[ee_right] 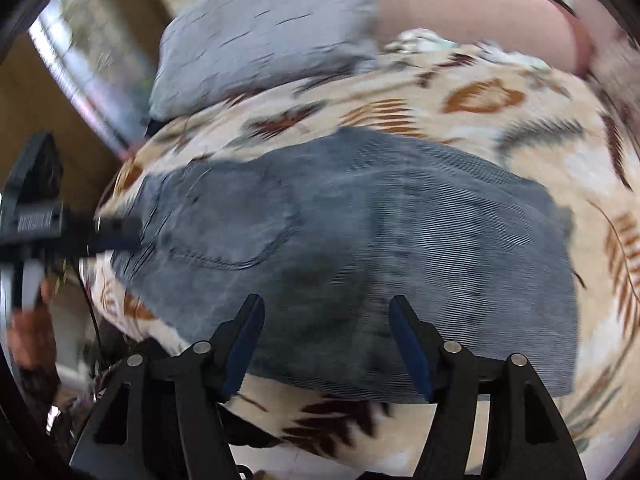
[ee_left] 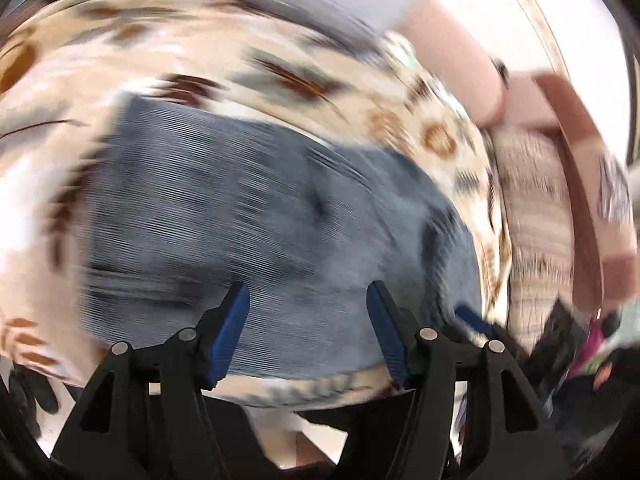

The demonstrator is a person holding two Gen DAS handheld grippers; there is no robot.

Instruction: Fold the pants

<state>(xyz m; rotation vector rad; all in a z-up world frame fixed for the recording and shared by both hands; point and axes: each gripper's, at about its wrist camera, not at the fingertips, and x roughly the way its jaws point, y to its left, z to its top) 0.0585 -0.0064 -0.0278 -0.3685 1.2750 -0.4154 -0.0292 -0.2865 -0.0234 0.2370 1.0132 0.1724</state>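
Note:
Blue-grey corduroy pants (ee_left: 248,216) lie folded into a compact rectangle on a patterned bedspread (ee_left: 200,56). They also show in the right wrist view (ee_right: 360,232), with a back pocket (ee_right: 228,224) facing up at the left. My left gripper (ee_left: 308,300) is open and empty, hovering just above the near edge of the pants. My right gripper (ee_right: 326,312) is open and empty above the near edge too. The left gripper also shows in the right wrist view (ee_right: 116,232) at the pants' left end. Both views are motion-blurred.
A grey pillow (ee_right: 264,28) lies behind the pants, beside a pink cushion (ee_right: 480,16). The cream bedspread (ee_right: 520,128) with brown leaf print surrounds the pants. A window (ee_right: 80,56) is at the left. Floor clutter (ee_left: 580,352) lies beyond the bed edge.

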